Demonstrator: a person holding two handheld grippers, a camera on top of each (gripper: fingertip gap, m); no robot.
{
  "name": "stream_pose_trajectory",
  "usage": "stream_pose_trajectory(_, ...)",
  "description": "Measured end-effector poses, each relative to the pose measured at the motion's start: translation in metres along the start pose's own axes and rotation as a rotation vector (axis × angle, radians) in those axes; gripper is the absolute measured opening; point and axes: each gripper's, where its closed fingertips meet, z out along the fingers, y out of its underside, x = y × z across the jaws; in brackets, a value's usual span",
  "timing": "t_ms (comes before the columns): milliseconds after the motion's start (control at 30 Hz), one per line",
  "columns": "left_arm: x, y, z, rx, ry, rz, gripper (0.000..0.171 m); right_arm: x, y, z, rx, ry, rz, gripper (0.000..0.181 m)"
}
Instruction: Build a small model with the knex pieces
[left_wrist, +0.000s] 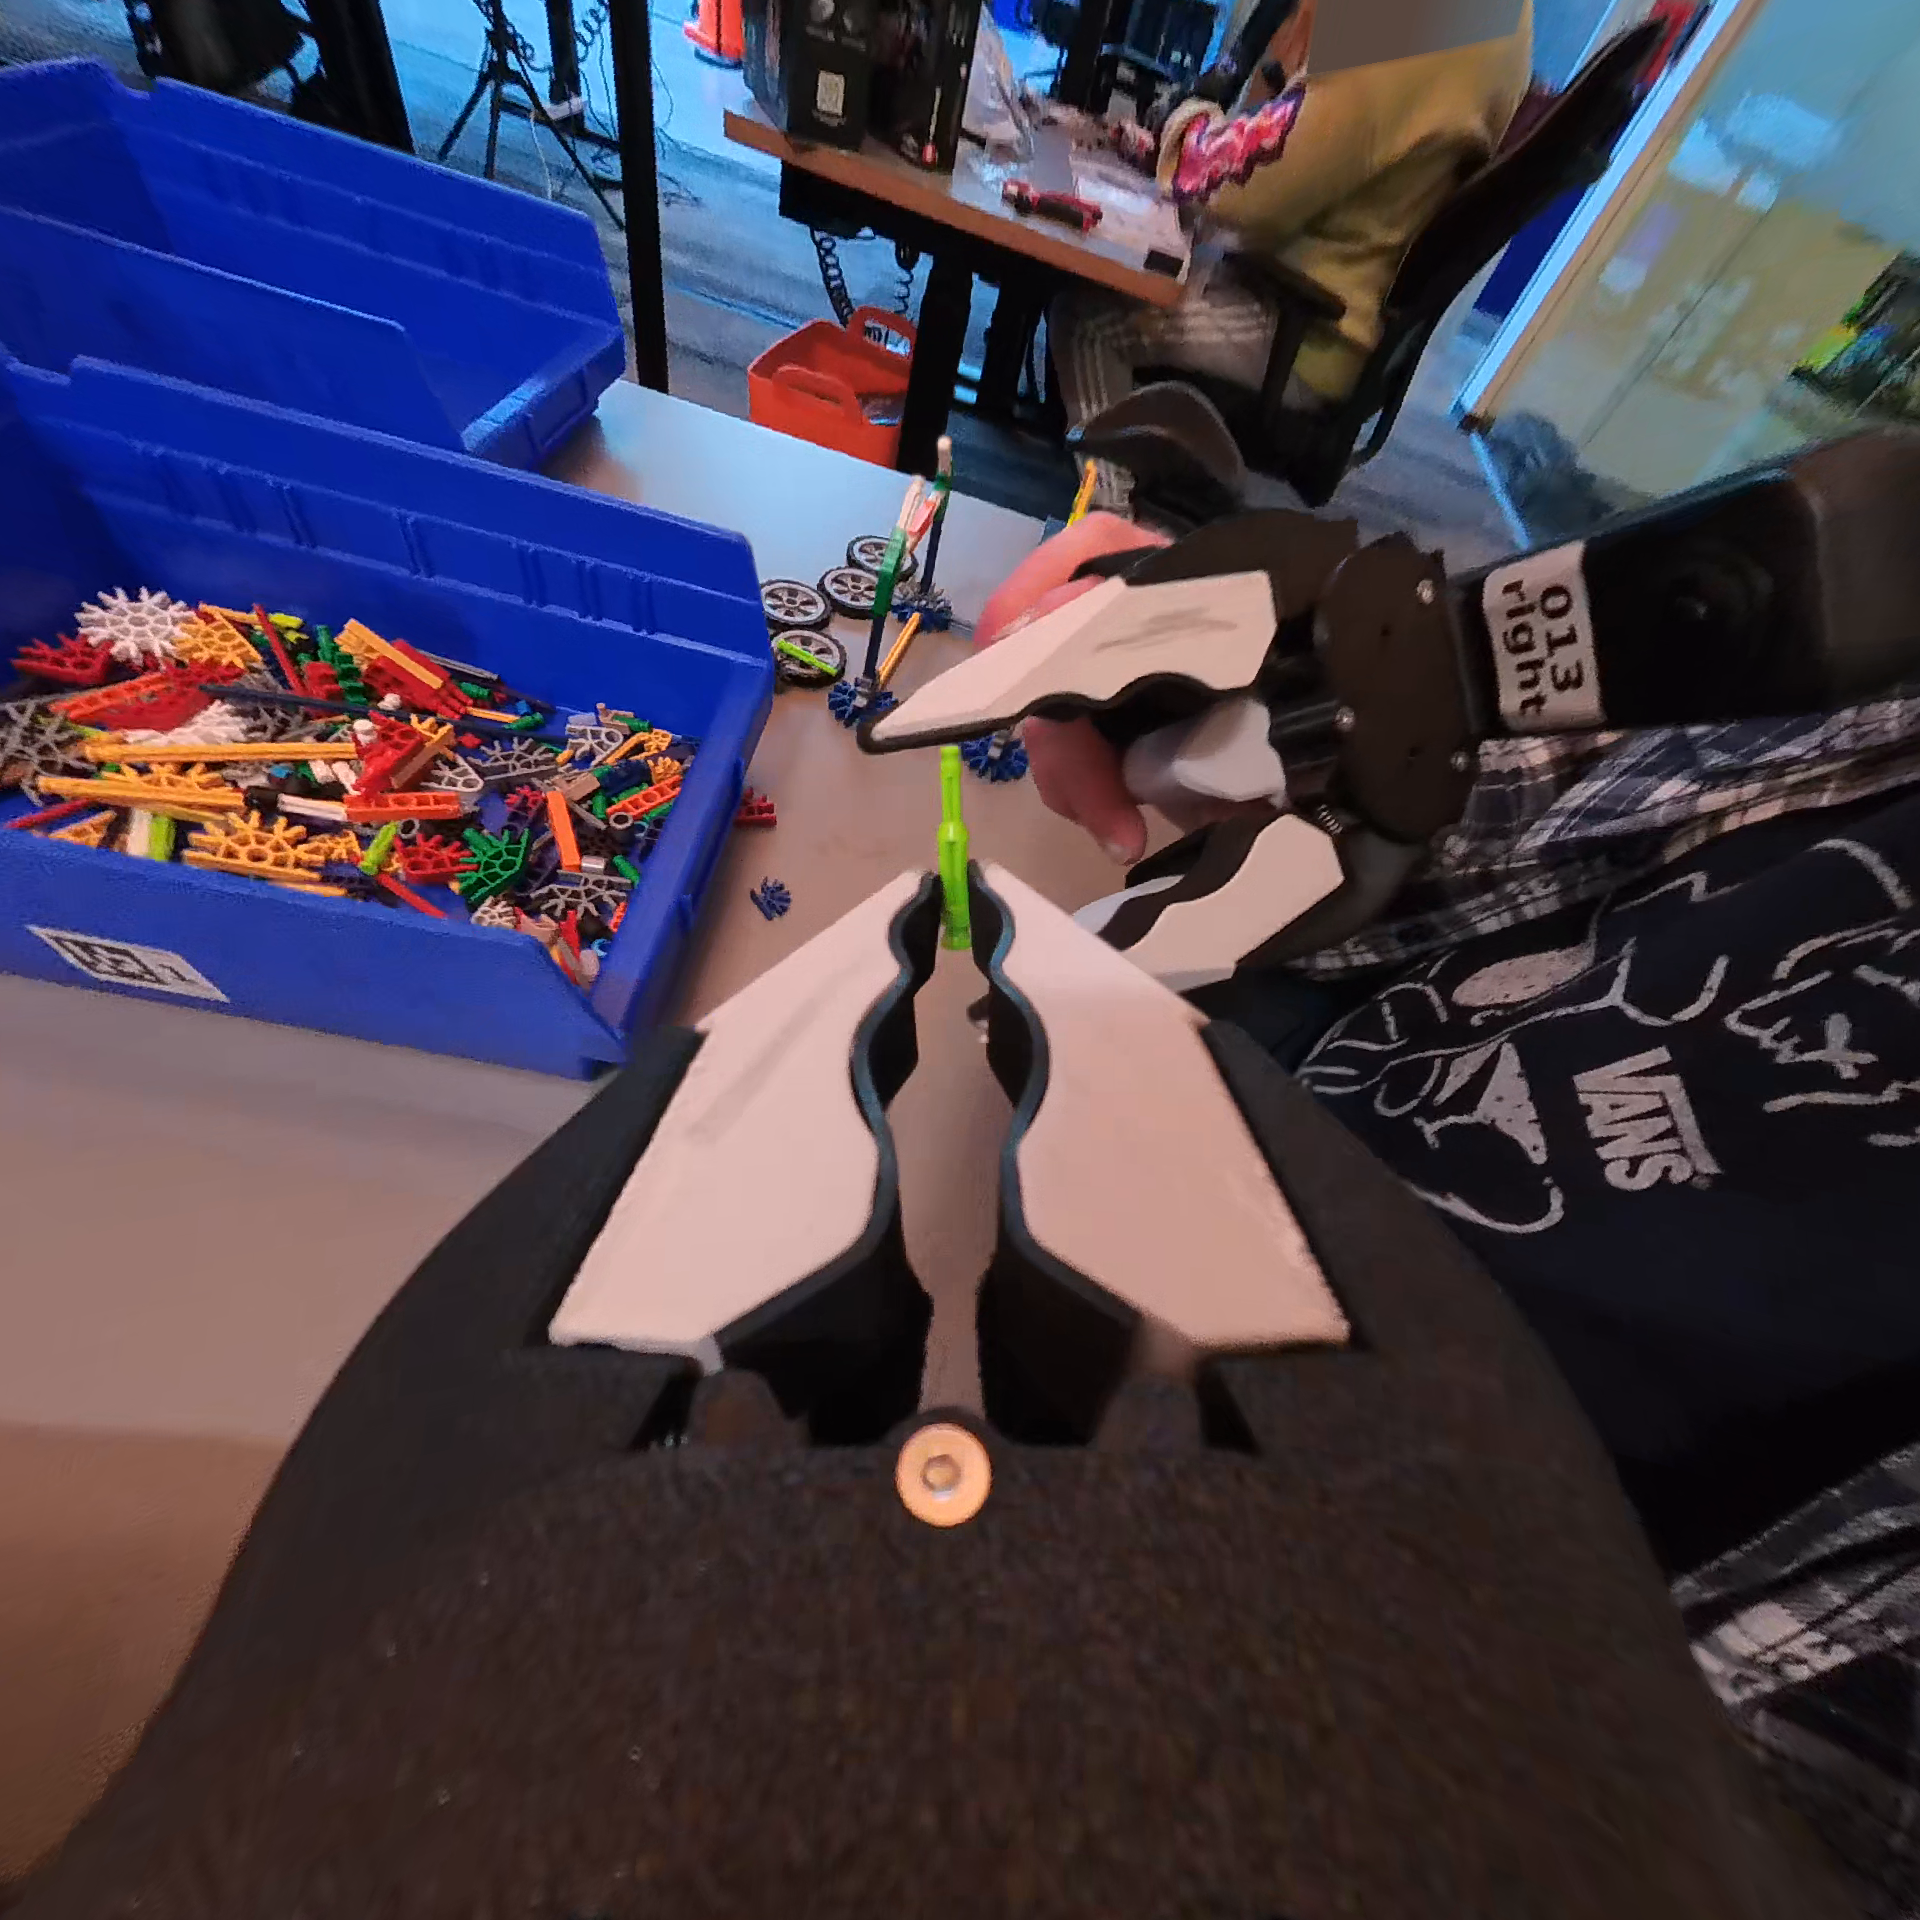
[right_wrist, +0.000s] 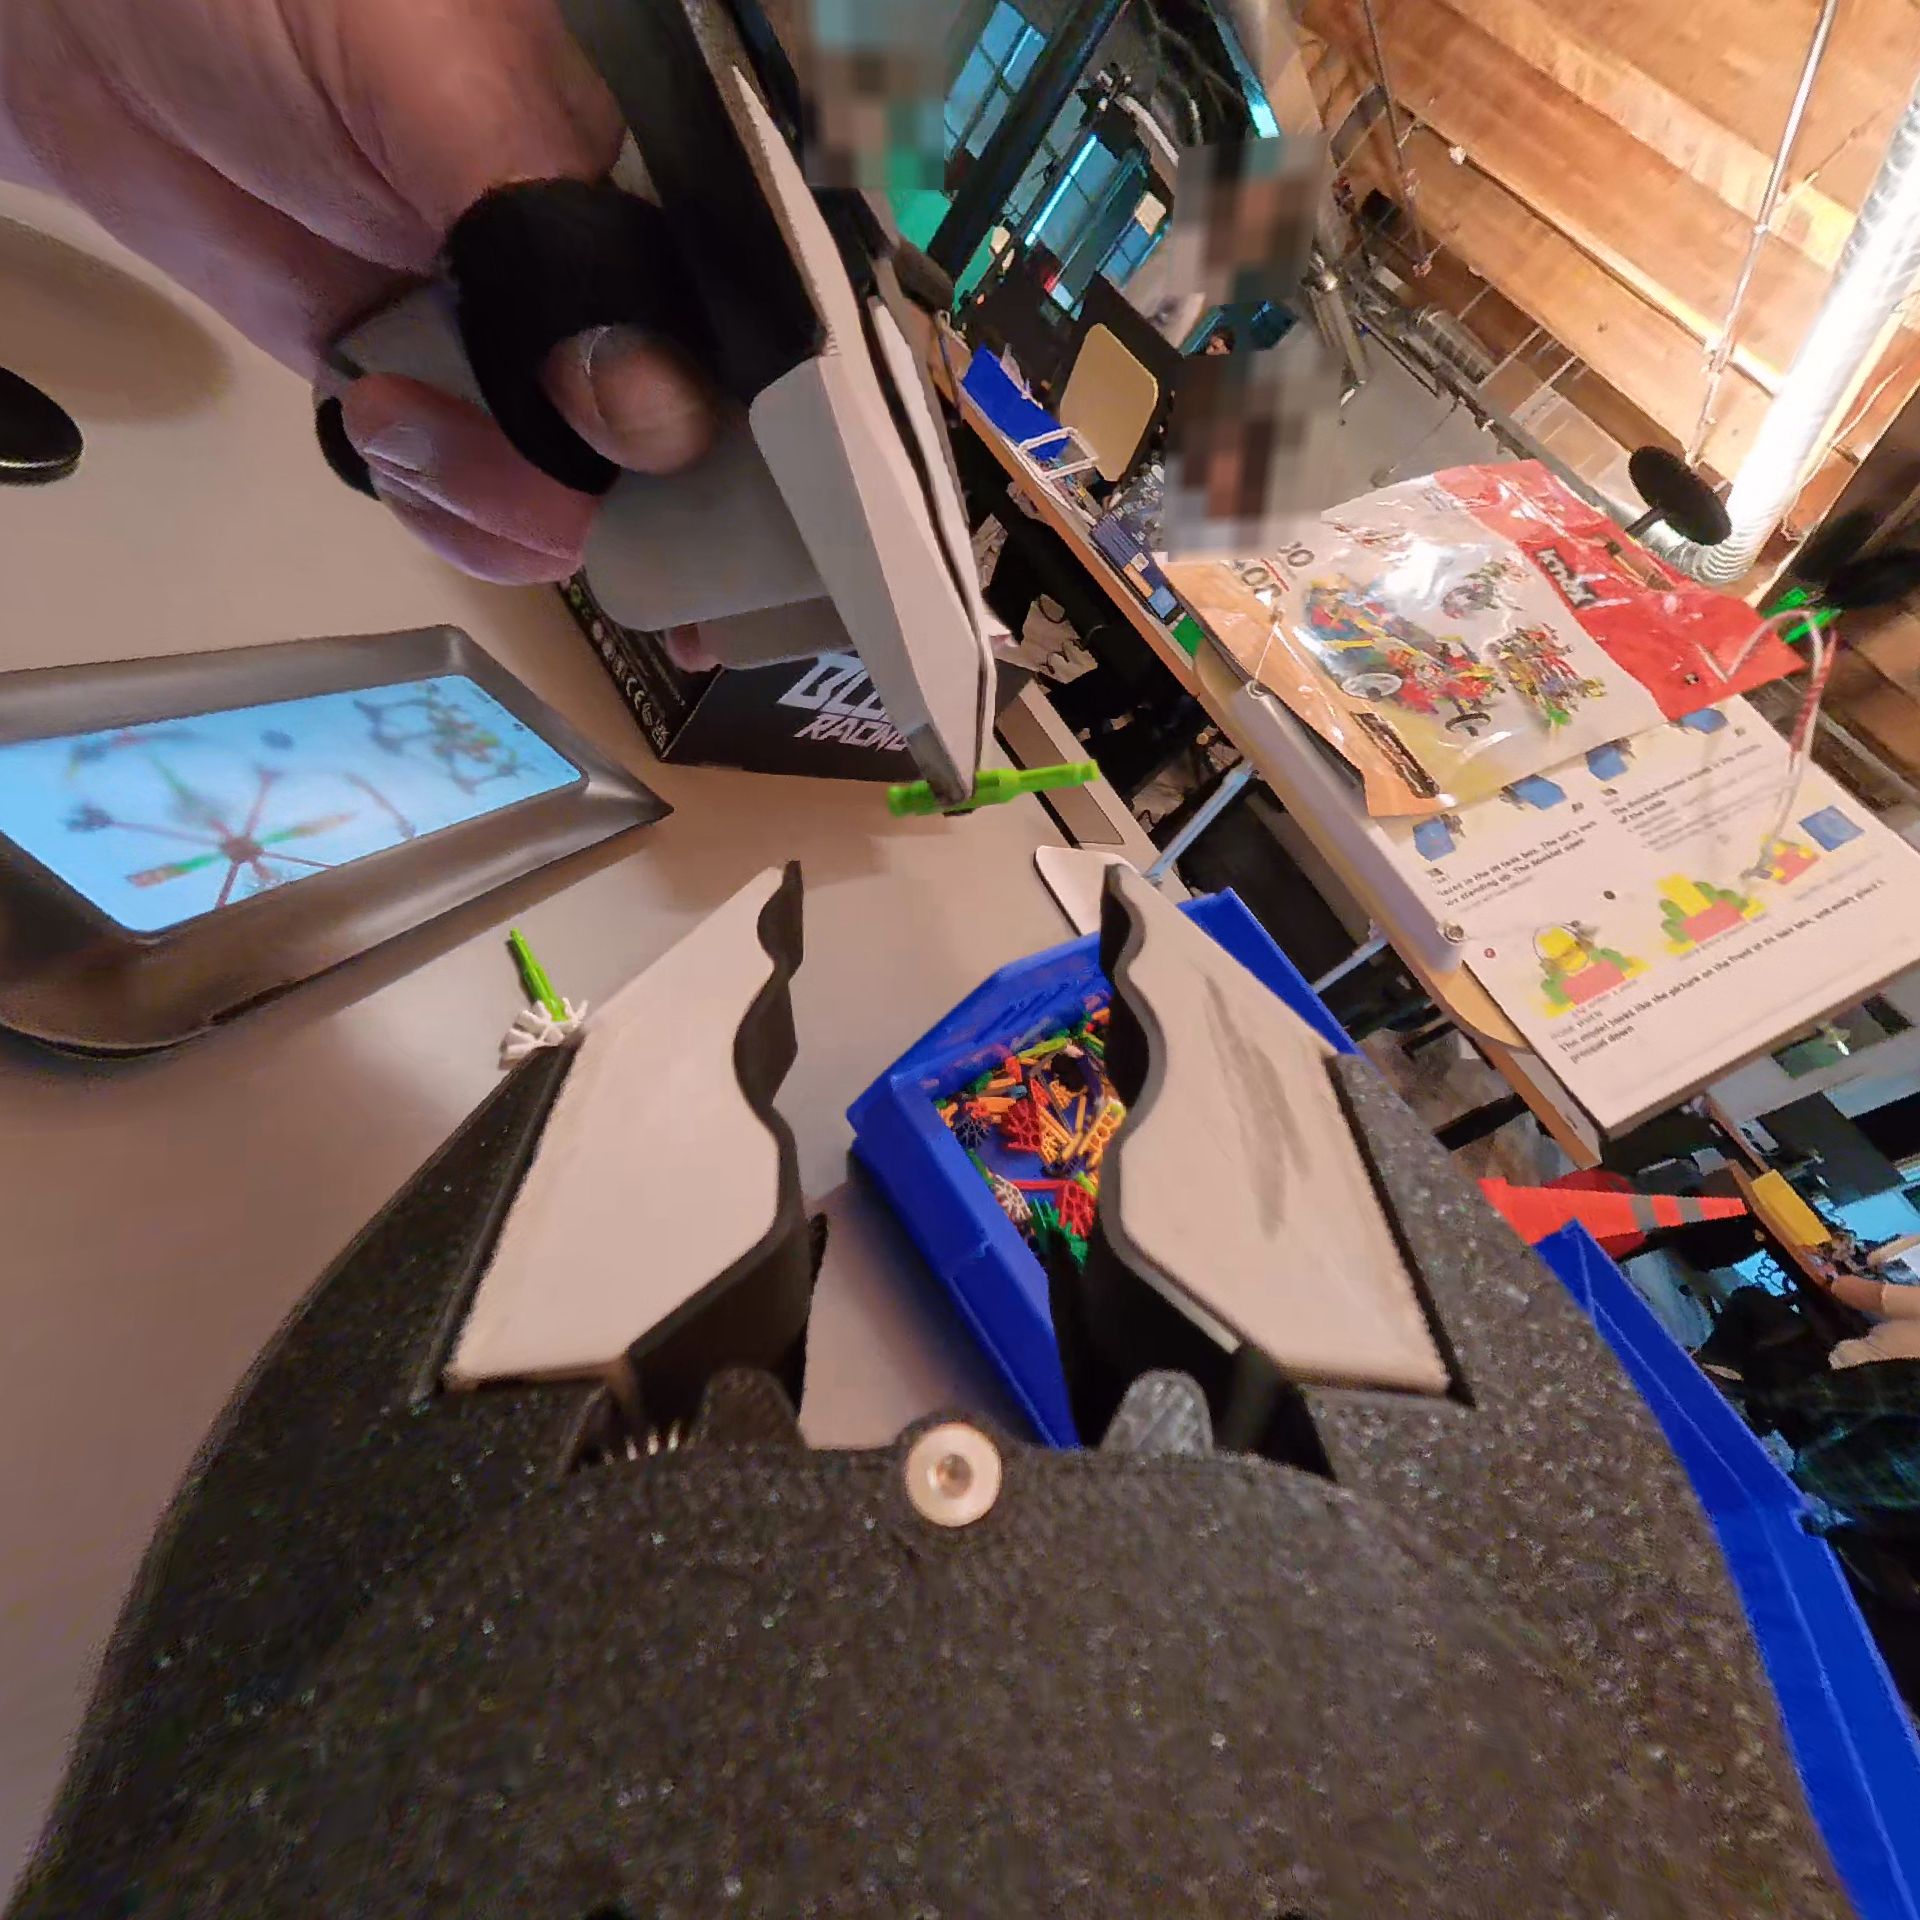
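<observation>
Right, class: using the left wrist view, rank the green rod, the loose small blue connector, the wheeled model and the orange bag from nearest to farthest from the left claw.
1. Green rod: pinched in the left claw, standing upright.
2. Small blue connector: on the table, just left of the tips.
3. Wheeled model: farther back on the table.
4. Orange bag: beyond the table's far edge.

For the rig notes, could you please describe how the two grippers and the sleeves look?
Each hand-held gripper, left and right, has white wedge fingers with wavy black pads on a textured black body. A white label band wraps the right one; sleeve is dark plaid.
</observation>
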Motion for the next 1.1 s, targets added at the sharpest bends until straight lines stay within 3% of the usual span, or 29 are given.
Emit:
stream_pose_trajectory(133, 0.002, 0.006, -0.002, 0.038, 0.028, -0.066, 0.004, -0.005, -0.001, 0.008, -0.009, -0.007, -0.033, 0.056)
stream_pose_trajectory(367, 0.002, 0.018, -0.003, 0.056, 0.049, -0.143, 0.004, -0.011, -0.011, 0.013, 0.027, -0.001, -0.133, 0.039)
stream_pose_trajectory(733, -0.004, 0.019, -0.012, 0.132, 0.054, -0.183, 0.006, -0.015, -0.015, 0.023, 0.015, -0.081, -0.133, 0.039)
stream_pose_trajectory(933, -0.025, 0.027, -0.024, 0.084, -0.078, -0.094, 0.008, -0.024, 0.0, 0.023, -0.053, -0.2, -0.086, 0.039)
stream_pose_trajectory(1100, -0.039, 0.051, -0.031, -0.025, -0.151, -0.014, 0.008, -0.041, 0.029, 0.017, -0.153, -0.354, -0.061, 0.039)
